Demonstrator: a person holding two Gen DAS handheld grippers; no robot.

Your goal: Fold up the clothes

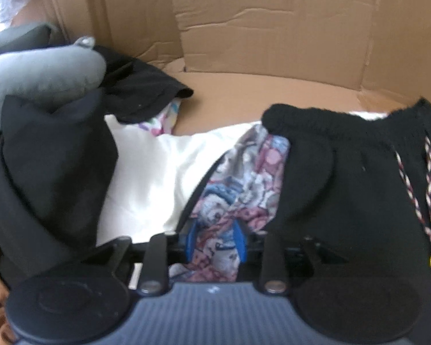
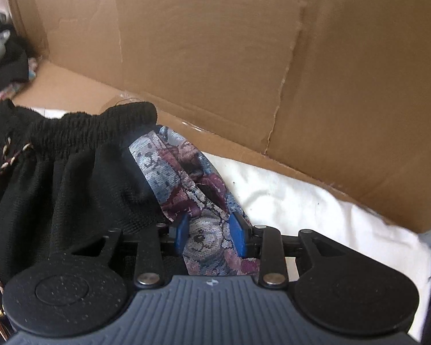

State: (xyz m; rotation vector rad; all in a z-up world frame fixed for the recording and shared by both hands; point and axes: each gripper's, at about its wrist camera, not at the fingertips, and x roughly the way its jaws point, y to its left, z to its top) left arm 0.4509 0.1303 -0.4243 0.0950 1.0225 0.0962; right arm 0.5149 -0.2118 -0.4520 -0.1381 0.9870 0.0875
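Gripping the soft, floppy black garment (image 2: 57, 178) by its patterned side panels (image 2: 186, 178), left gripper (image 1: 217, 241) and right gripper (image 2: 209, 234) each pinch fabric, hem best held near its corners.

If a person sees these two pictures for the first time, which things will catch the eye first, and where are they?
First comes the black garment with its elastic waistband and braided drawstring, stretched between the views. The left gripper and the right gripper each pinch its teddy-bear patterned fabric between blue fingers at the lower middle. Behind stands a creased cardboard wall, with a white cloth underneath.
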